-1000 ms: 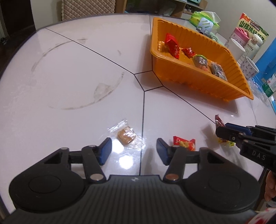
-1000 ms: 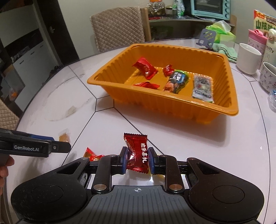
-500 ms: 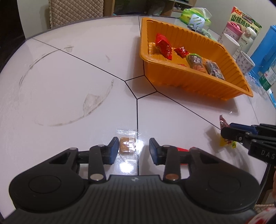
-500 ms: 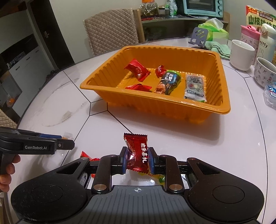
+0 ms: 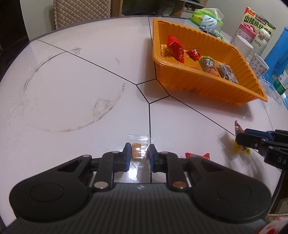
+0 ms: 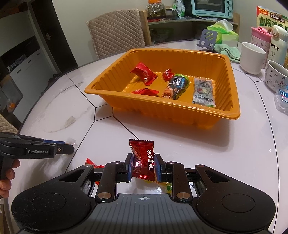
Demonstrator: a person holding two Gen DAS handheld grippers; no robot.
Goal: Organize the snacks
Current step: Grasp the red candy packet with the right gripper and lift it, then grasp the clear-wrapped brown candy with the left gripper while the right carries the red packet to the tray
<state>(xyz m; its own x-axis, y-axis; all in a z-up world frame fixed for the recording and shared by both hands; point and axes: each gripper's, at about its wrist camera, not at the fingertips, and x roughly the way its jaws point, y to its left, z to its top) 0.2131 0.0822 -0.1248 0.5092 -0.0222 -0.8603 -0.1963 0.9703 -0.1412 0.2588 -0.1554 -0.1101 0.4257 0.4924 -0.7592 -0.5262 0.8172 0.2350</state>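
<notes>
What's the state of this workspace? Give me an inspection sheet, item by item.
Surface: white table, smudged ring marks.
Job's things: orange tray holding five snacks; red candy and yellow candy loose on the table.
Clutter: mugs, bottles, tissue pack at the far edge.
Grippers: left tongs shut on a clear-wrapped biscuit; right tongs shut on a dark red candy.
Cables: nothing seen.
Surroundings: quilted chair, oven on a shelf.
</notes>
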